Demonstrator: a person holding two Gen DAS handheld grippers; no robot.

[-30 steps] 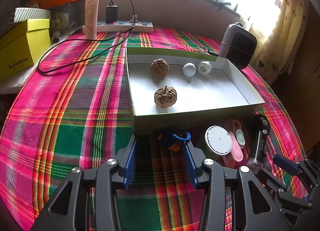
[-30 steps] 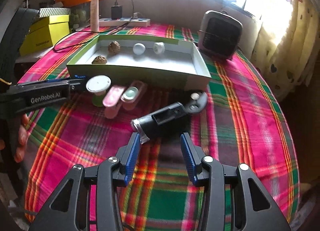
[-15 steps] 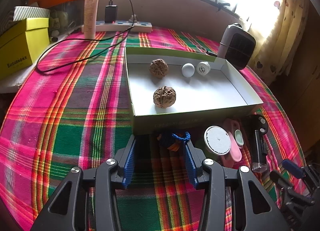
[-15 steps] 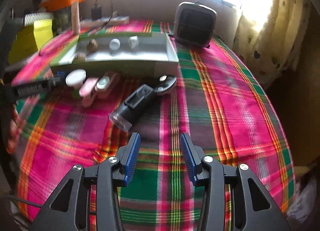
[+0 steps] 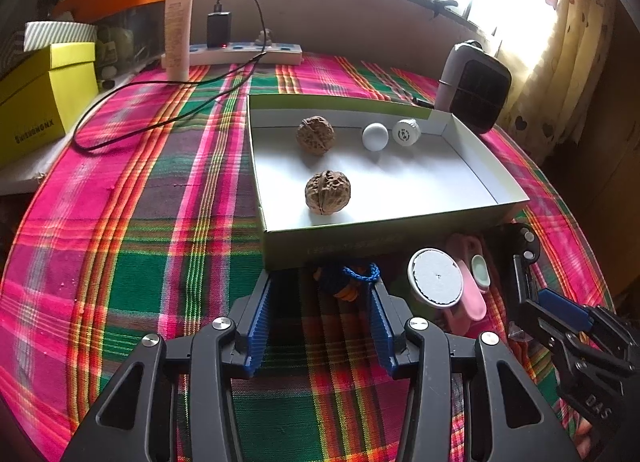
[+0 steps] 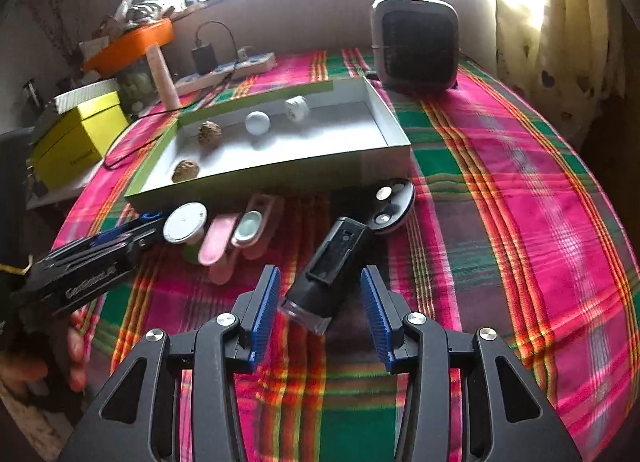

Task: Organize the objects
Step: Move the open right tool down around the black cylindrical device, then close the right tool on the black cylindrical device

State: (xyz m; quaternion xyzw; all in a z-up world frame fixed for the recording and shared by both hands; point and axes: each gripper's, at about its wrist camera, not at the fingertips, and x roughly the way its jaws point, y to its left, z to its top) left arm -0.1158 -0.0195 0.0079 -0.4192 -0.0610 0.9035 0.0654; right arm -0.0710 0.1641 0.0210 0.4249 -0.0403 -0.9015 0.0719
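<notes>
Right gripper (image 6: 320,302) rolled back over black device (image 6: 336,262), fingers apart; left gripper (image 5: 320,314) fingers just widened, angled down.

Black device (image 6: 340,258) between open right gripper (image 6: 320,302)

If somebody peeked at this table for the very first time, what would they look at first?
Probably the bright pink and green checked tablecloth that covers the whole table. Next, the shallow white box in the middle, with two walnuts, a white ball and a small white cap inside. Then the black device lying in front of the box, between the open fingers of the right gripper.
</notes>
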